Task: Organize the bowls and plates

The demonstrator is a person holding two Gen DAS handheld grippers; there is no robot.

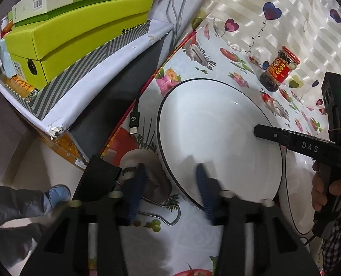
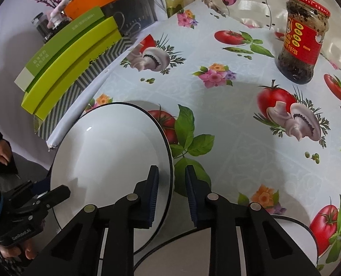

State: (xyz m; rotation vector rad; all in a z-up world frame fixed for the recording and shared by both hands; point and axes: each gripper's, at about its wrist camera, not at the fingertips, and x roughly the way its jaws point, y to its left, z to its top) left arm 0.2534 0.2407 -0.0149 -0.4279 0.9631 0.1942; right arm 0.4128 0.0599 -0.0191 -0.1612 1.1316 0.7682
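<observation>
— Both grippers are seen at one white bowl [image 1: 216, 135]. How is the left gripper [image 1: 170, 184] set?

— Its jaws are spread, and the bowl's near rim is straddled: one blue finger [image 1: 137, 188] is placed outside over the tablecloth [image 1: 188, 53], the other inside the bowl. No squeeze on the rim is visible; a gap is left on both sides.

— And the right gripper [image 2: 171, 184]?

— Its jaws are parted as well, though more narrowly. The bowl's black-lined rim is framed between the two pads, one inside the bowl [image 2: 110, 151], one outside. Contact with the rim cannot be confirmed from either view.

— Where is the bowl placed?

— It is tipped or lifted near the table's edge, beside the stacked green boxes [image 1: 78, 30]. A second white dish [image 2: 227, 248], also black-rimmed, is seen partly below it, under the right gripper.

— What else is noted?

— A jar of chilli sauce [image 2: 301, 39] with a red label and red lid is stood upright farther back on the cloth, well apart from the bowl. A black cable plug [image 1: 134, 120] is lying just beside the bowl's left side.
</observation>
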